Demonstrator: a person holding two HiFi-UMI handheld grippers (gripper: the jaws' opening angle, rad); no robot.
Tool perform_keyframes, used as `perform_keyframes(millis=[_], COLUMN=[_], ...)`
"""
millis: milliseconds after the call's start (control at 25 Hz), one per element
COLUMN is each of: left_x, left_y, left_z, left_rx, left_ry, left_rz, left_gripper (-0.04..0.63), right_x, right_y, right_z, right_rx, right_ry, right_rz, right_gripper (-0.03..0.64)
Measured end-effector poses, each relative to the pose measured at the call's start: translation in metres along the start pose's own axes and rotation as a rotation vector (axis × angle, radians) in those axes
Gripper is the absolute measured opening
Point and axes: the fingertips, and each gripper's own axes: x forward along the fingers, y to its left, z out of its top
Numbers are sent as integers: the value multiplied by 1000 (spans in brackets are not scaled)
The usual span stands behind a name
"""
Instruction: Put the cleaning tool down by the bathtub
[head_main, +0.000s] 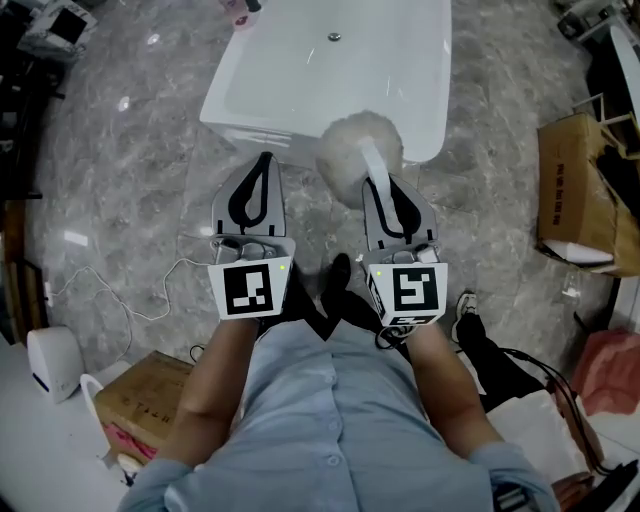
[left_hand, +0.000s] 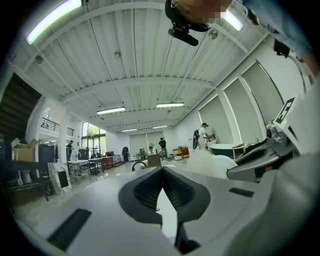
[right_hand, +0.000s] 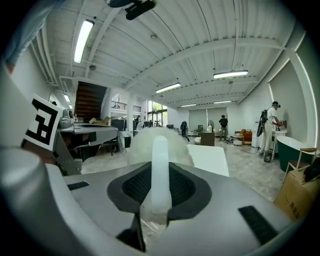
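The cleaning tool (head_main: 352, 150) is a fluffy white duster head on a white handle (right_hand: 160, 165). My right gripper (head_main: 381, 183) is shut on that handle, and the fluffy head (right_hand: 150, 142) sticks out beyond the jaws, over the near corner of the white bathtub (head_main: 290, 70). My left gripper (head_main: 263, 165) is shut with nothing between its jaws; its tips (left_hand: 162, 170) point toward the tub's near rim. Both grippers sit side by side in front of the person's body.
Grey marble floor (head_main: 130, 190) surrounds the tub. Cardboard boxes stand at the right (head_main: 575, 190) and lower left (head_main: 150, 395). A white cable (head_main: 120, 290) and a small white device (head_main: 55, 362) lie at the left. The person's shoes (head_main: 465, 312) are below the grippers.
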Motion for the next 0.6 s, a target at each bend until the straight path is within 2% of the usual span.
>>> perform_keyframes(millis=[240, 600], left_x=[2, 11], left_y=[35, 85], left_z=[-21, -97], left_rx=[-37, -67], left_ry=[18, 86], left_rz=[35, 26], left_gripper=[14, 14], right_x=[29, 86], right_y=[25, 73], right_z=[-10, -65], right_rx=[-15, -62], right_ry=[41, 125], right_rz=[49, 127], right_gripper=[97, 96])
